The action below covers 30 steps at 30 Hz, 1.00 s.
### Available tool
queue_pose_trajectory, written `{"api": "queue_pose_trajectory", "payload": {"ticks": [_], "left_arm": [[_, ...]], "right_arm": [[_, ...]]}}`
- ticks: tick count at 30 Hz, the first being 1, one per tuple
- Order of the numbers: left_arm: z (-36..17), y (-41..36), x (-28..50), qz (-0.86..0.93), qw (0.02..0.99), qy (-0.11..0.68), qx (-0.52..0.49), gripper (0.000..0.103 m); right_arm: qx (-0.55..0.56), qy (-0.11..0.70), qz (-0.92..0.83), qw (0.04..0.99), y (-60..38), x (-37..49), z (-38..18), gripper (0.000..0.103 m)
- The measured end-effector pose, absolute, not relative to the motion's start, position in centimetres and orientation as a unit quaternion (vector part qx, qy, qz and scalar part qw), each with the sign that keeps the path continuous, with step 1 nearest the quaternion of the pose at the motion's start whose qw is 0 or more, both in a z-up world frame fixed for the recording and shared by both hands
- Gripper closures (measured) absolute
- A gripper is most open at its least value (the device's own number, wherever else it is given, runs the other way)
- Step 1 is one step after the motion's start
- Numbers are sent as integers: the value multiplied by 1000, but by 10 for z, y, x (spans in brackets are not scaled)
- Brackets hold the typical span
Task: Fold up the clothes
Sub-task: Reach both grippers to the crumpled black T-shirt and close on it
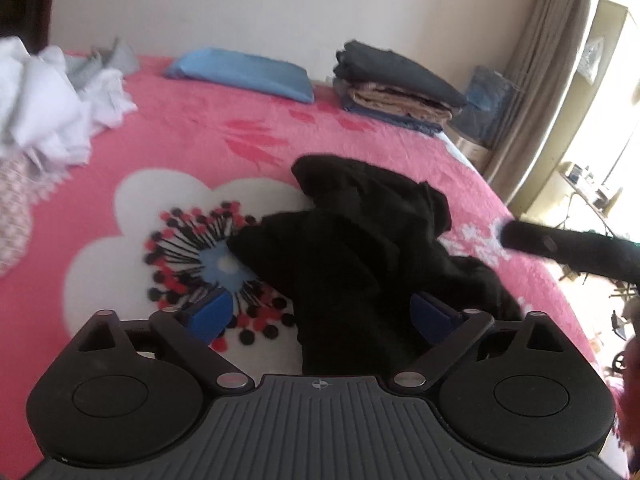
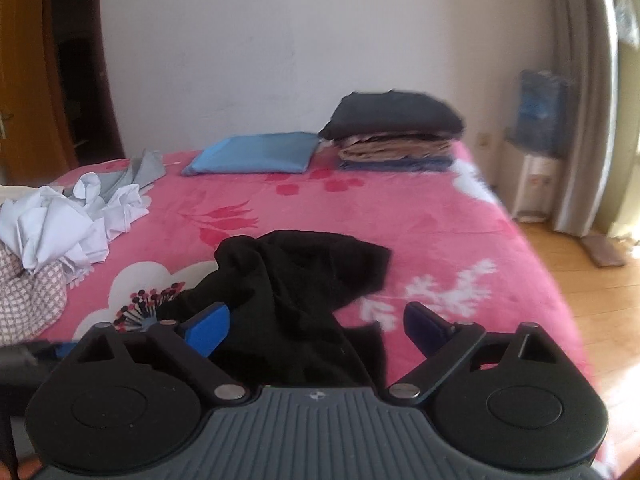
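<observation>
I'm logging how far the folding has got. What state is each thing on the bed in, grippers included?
Black fabric garment: crumpled, unfolded on the pink floral bedspread.
White cloth heap: rumpled, unfolded.
Stack of dark, tan and blue clothes: folded, piled.
Flat blue cloth: folded flat.
Left gripper: open over the black garment.
Right gripper: open over the black garment.

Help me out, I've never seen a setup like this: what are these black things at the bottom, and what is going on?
A person holds a two-finger gripper in each hand; each carries a camera looking along its blue fingers. One picture is from the left gripper, the other from the right gripper. Both are open and hold nothing. They hover over a crumpled black garment on a pink bed. Farther back lie a folded stack, a blue pillow and a white pile still unfolded.
</observation>
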State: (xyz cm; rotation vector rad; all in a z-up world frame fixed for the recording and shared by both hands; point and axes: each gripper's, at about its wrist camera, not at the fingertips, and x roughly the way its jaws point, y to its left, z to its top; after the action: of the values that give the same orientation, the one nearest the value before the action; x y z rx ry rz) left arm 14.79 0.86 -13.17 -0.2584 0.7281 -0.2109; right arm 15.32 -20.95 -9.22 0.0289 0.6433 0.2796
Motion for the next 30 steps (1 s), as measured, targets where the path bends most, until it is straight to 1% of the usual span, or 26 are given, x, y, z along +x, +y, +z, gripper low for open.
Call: {"api": "queue_pose_trajectory", "payload": {"ticks": [1, 2, 3, 4, 5, 6, 7, 8, 9, 10, 11, 12, 13, 16, 19, 24, 26, 28, 30], "left_arm": [[-135, 8, 151, -105, 920, 356, -125, 22], [-138, 7, 154, -107, 919, 358, -124, 31], [-140, 5, 157, -108, 918, 361, -124, 34], [-142, 4, 160, -108, 917, 364, -125, 39], [-145, 3, 163, -109, 915, 367, -128, 48], [-147, 2, 166, -111, 913, 369, -132, 51], [-149, 2, 168, -112, 911, 372, -135, 55], [-151, 1, 170, -112, 911, 373, -137, 65], [-152, 0, 170, -111, 912, 371, -138, 70], [-152, -2, 171, -108, 913, 370, -136, 75], [-152, -5, 172, -101, 913, 372, -134, 80], [-151, -8, 173, -93, 912, 377, -133, 83], [-150, -11, 173, -85, 910, 383, -131, 87], [-142, -21, 173, -68, 901, 414, -109, 95], [-128, -29, 174, -58, 886, 453, -75, 97], [-103, -47, 176, -33, 853, 521, -4, 97], [-91, -55, 171, -11, 835, 550, 18, 92], [-74, -57, 165, 29, 817, 576, 19, 91], [-53, -56, 160, 75, 808, 585, 4, 88]], "right_arm": [[20, 319, 149, 936, -209, 163, -97, 18], [23, 324, 159, 932, -207, 173, -102, 20], [27, 330, 168, 929, -205, 183, -107, 21], [31, 335, 177, 925, -204, 193, -111, 25], [34, 343, 182, 921, -201, 201, -116, 26], [39, 356, 190, 914, -199, 211, -123, 29], [44, 364, 197, 909, -196, 218, -128, 35], [46, 376, 202, 903, -193, 224, -134, 39], [46, 388, 205, 898, -192, 229, -140, 53], [46, 399, 208, 892, -190, 233, -145, 70], [58, 404, 215, 887, -192, 235, -147, 79], [71, 409, 222, 882, -194, 236, -149, 93], [73, 406, 229, 882, -195, 233, -146, 96], [69, 392, 249, 883, -198, 222, -136, 98], [90, 396, 277, 871, -205, 213, -127, 98], [154, 428, 305, 837, -226, 201, -127, 98], [167, 433, 324, 824, -234, 196, -124, 98], [171, 440, 346, 811, -241, 193, -122, 98], [163, 447, 371, 797, -246, 193, -121, 98]]}}
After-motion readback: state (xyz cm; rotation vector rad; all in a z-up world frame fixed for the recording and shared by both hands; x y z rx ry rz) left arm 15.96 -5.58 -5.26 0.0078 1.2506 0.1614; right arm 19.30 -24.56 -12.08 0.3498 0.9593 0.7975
